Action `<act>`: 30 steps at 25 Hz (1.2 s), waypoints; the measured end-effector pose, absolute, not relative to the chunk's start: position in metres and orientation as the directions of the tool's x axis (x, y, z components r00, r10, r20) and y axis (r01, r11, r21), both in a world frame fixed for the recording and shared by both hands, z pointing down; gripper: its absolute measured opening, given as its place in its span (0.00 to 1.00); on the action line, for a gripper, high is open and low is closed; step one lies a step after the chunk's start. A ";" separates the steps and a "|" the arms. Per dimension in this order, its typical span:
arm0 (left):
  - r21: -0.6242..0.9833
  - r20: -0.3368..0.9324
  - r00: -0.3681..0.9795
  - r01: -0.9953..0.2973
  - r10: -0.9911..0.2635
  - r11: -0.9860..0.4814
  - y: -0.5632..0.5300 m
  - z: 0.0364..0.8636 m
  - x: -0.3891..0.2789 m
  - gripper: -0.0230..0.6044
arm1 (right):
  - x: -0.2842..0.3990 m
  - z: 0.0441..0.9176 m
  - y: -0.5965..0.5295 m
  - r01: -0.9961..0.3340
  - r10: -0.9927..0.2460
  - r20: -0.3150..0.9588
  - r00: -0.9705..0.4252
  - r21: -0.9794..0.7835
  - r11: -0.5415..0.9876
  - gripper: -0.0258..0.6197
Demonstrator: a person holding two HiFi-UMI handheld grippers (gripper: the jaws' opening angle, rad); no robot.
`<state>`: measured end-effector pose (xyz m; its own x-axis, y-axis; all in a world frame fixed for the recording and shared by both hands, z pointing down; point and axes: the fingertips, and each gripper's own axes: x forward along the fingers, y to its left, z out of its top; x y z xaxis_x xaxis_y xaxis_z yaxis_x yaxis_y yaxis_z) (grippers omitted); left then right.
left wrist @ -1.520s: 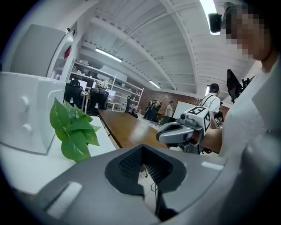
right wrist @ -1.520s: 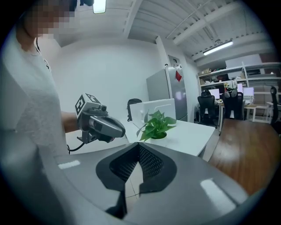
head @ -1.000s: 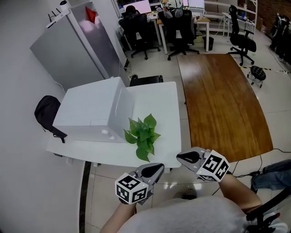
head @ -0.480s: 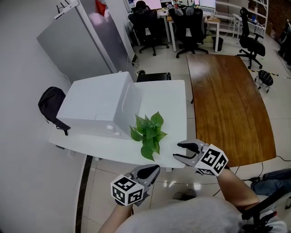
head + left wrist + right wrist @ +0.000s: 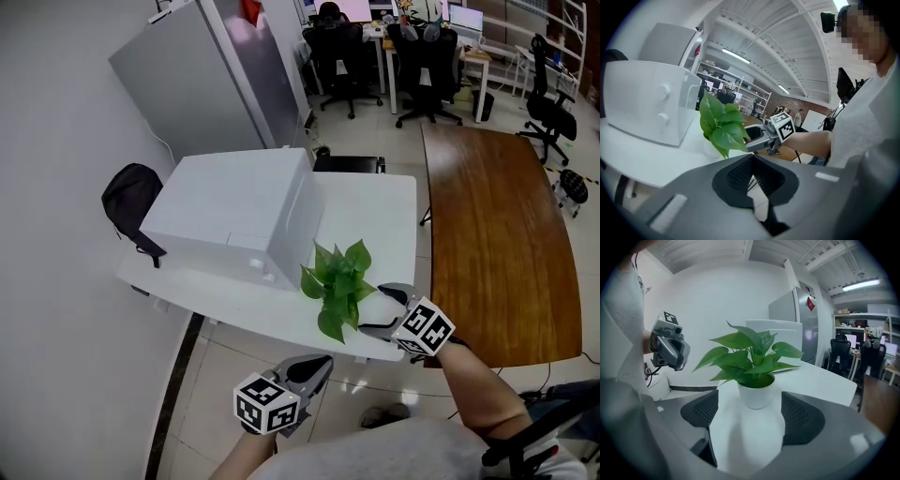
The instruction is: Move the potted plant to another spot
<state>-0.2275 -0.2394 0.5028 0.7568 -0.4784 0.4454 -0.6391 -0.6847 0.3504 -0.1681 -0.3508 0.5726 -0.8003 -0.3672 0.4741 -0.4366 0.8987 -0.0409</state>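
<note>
I've just opened my right gripper (image 5: 374, 310) jaws around the potted plant (image 5: 339, 279) at twelve o'clock, ready to grasp; left gripper (image 5: 319, 365) clenched, empty.

L claw (image 5: 324, 360) low, jaws shut. R claw (image 5: 373, 309) fwd, jaws just opening wide, gripping nothing.

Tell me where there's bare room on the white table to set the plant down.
Free: the white table strip behind the potted plant, between the white box and its right edge. The wooden table alongside is bare too. Crowded: the left side, filled by the box.
</note>
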 end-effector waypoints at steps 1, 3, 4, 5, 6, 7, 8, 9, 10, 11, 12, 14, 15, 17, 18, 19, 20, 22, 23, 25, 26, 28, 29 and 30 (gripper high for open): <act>0.352 0.451 0.750 -0.648 -0.485 -0.675 -0.238 0.505 -0.233 0.02 | -0.173 0.579 -0.356 -0.439 -0.366 0.471 -0.802 -0.050 0.897 0.69; 0.355 0.458 0.735 -0.667 -0.500 -0.654 -0.237 0.509 -0.243 0.02 | -0.183 0.591 -0.365 -0.434 -0.358 0.480 -0.801 -0.054 0.899 0.74; 0.357 0.460 0.728 -0.676 -0.509 -0.645 -0.237 0.511 -0.248 0.02 | -0.187 0.598 -0.369 -0.426 -0.353 0.494 -0.795 -0.041 0.904 0.74; 0.359 0.461 0.722 -0.683 -0.516 -0.636 -0.237 0.513 -0.252 0.02 | -0.191 0.604 -0.373 -0.418 -0.349 0.508 -0.788 -0.024 0.908 0.76; 0.361 0.463 0.717 -0.690 -0.521 -0.628 -0.237 0.515 -0.255 0.02 | -0.193 0.609 -0.376 -0.410 -0.347 0.520 -0.781 -0.007 0.912 0.76; 0.364 0.467 0.712 -0.695 -0.525 -0.620 -0.235 0.517 -0.259 0.02 | -0.196 0.613 -0.378 -0.402 -0.345 0.528 -0.776 0.006 0.915 0.77; 0.367 0.471 0.707 -0.700 -0.527 -0.612 -0.234 0.520 -0.262 0.02 | -0.200 0.617 -0.380 -0.396 -0.342 0.534 -0.774 0.014 0.918 0.77; 0.370 0.476 0.703 -0.706 -0.529 -0.604 -0.232 0.523 -0.265 0.02 | -0.204 0.619 -0.381 -0.389 -0.338 0.535 -0.774 0.019 0.921 0.77; 0.373 0.480 0.698 -0.710 -0.531 -0.597 -0.231 0.525 -0.268 0.02 | -0.208 0.620 -0.383 -0.384 -0.336 0.533 -0.777 0.022 0.923 0.77; 0.375 0.484 0.694 -0.714 -0.532 -0.591 -0.231 0.527 -0.270 0.02 | -0.212 0.620 -0.385 -0.380 -0.336 0.528 -0.780 0.028 0.925 0.77; 0.378 0.487 0.691 -0.718 -0.534 -0.585 -0.231 0.529 -0.273 0.02 | -0.216 0.620 -0.388 -0.377 -0.338 0.523 -0.782 0.034 0.926 0.77; 0.382 0.487 0.687 -0.723 -0.539 -0.576 -0.233 0.530 -0.275 0.02 | -0.223 0.621 -0.393 -0.373 -0.340 0.517 -0.785 0.044 0.927 0.77; 0.383 0.486 0.687 -0.723 -0.540 -0.576 -0.233 0.529 -0.275 0.02 | -0.226 0.621 -0.395 -0.370 -0.338 0.516 -0.787 0.044 0.928 0.77; 0.383 0.480 0.692 -0.719 -0.540 -0.581 -0.234 0.528 -0.275 0.02 | -0.231 0.622 -0.398 -0.363 -0.328 0.515 -0.791 0.037 0.931 0.77; 0.381 0.477 0.693 -0.717 -0.540 -0.584 -0.234 0.527 -0.276 0.02 | -0.234 0.623 -0.399 -0.359 -0.324 0.514 -0.794 0.034 0.933 0.77; 0.378 0.474 0.693 -0.717 -0.543 -0.585 -0.235 0.527 -0.278 0.02 | -0.236 0.624 -0.399 -0.356 -0.322 0.513 -0.796 0.033 0.934 0.77; 0.375 0.473 0.690 -0.721 -0.548 -0.583 -0.235 0.527 -0.281 0.02 | -0.238 0.626 -0.400 -0.355 -0.322 0.510 -0.797 0.034 0.934 0.78; 0.372 0.474 0.680 -0.730 -0.559 -0.573 -0.236 0.527 -0.286 0.02 | -0.240 0.627 -0.401 -0.359 -0.328 0.504 -0.799 0.039 0.933 0.78; 0.372 0.474 0.677 -0.733 -0.563 -0.569 -0.237 0.527 -0.288 0.02 | -0.240 0.627 -0.401 -0.362 -0.333 0.502 -0.798 0.042 0.931 0.78; 0.371 0.475 0.675 -0.735 -0.565 -0.567 -0.237 0.527 -0.289 0.02 | -0.240 0.627 -0.402 -0.367 -0.339 0.499 -0.798 0.046 0.929 0.76; 0.371 0.476 0.675 -0.735 -0.564 -0.567 -0.237 0.527 -0.290 0.02 | -0.240 0.626 -0.402 -0.368 -0.341 0.497 -0.798 0.046 0.929 0.76; 0.370 0.478 0.675 -0.735 -0.562 -0.568 -0.237 0.528 -0.290 0.02 | -0.239 0.626 -0.402 -0.372 -0.344 0.492 -0.799 0.044 0.927 0.76; 0.370 0.479 0.675 -0.735 -0.561 -0.568 -0.238 0.529 -0.289 0.02 | -0.239 0.626 -0.402 -0.375 -0.347 0.489 -0.800 0.044 0.926 0.76; 0.371 0.479 0.676 -0.734 -0.560 -0.569 -0.238 0.529 -0.289 0.02 | -0.239 0.626 -0.402 -0.379 -0.352 0.487 -0.800 0.044 0.924 0.76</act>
<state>-0.2888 -0.2376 0.5293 0.6758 -0.5603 0.4789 -0.7343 -0.5687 0.3707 -0.2385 -0.4021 0.6261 -0.7996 -0.3515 0.4869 -0.3794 0.9242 0.0443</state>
